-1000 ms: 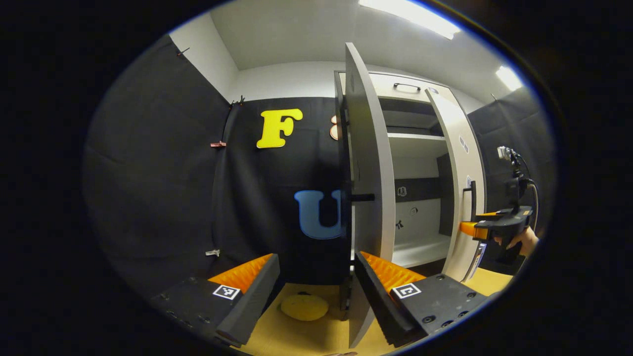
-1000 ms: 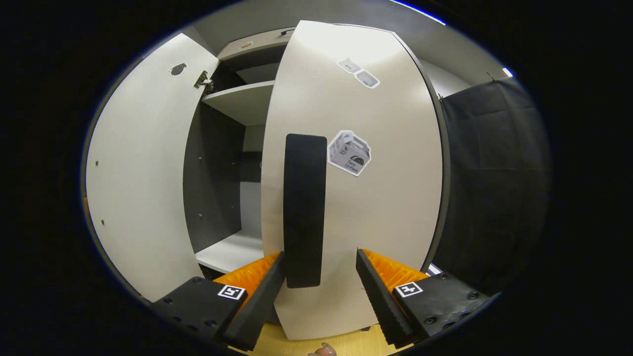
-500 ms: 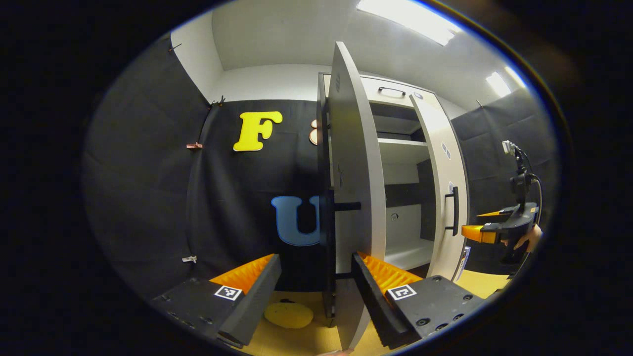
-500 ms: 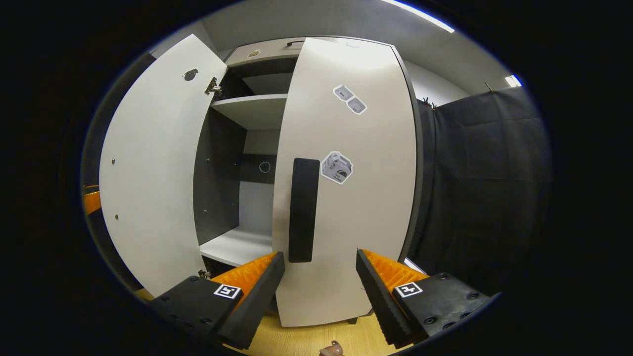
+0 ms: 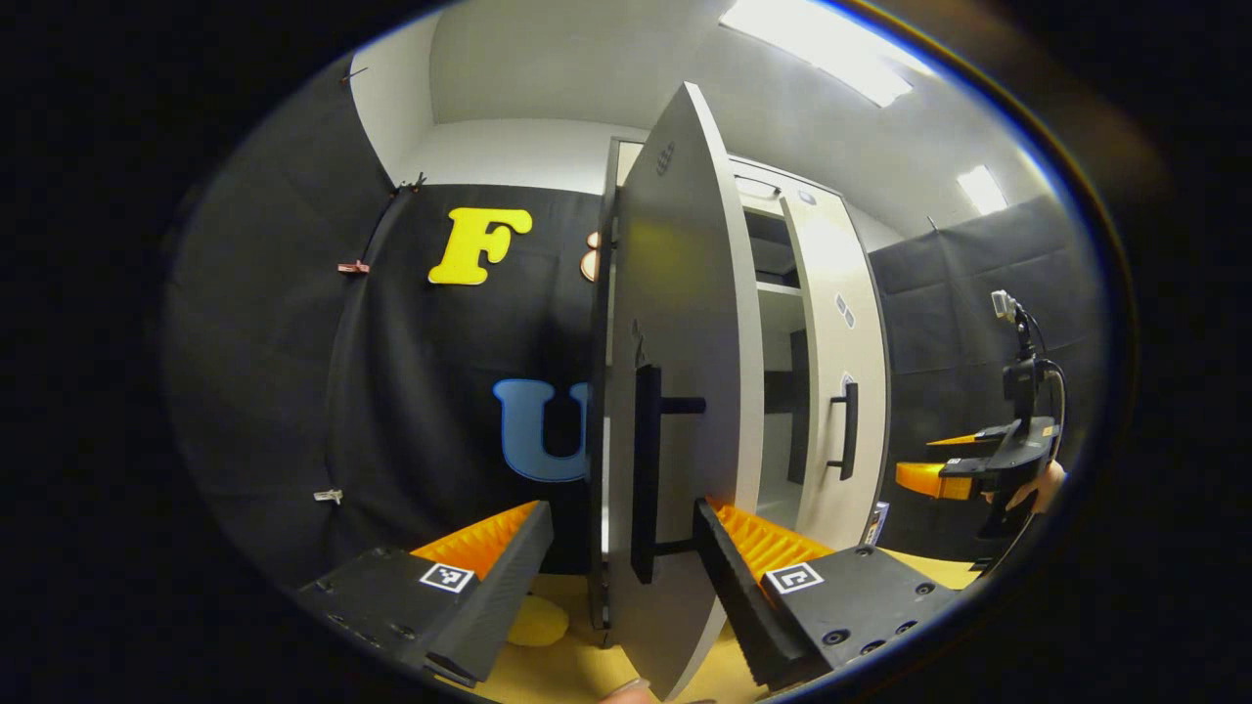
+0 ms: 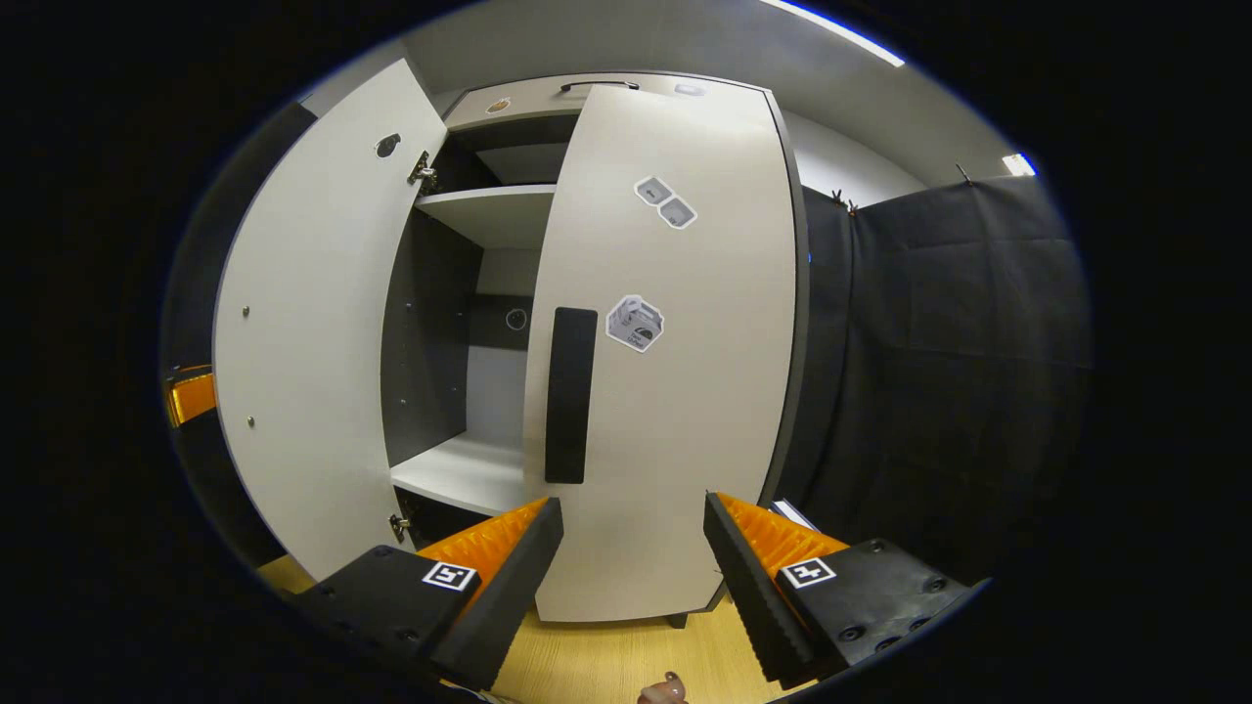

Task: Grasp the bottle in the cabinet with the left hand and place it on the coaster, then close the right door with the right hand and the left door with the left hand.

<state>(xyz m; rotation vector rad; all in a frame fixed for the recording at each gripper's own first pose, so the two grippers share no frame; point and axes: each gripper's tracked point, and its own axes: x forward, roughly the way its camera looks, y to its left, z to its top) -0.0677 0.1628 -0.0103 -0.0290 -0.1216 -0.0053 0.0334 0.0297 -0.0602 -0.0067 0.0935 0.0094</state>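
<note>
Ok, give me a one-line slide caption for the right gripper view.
Open right gripper facing the nearly closed right door and its handle; left door ajar.

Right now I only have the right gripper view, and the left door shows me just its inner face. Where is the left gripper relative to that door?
Observer: In the left gripper view, the left gripper is open, with the left door's lower part between its fingers.
Operator: Is it clamped on a handle?
Observer: No. The door's handle sits on the outer face, between the spread fingers, which are not closed on it.
Operator: Is the coaster near?
Observer: A yellow coaster lies on the table left of that door, partly behind a finger.
</note>
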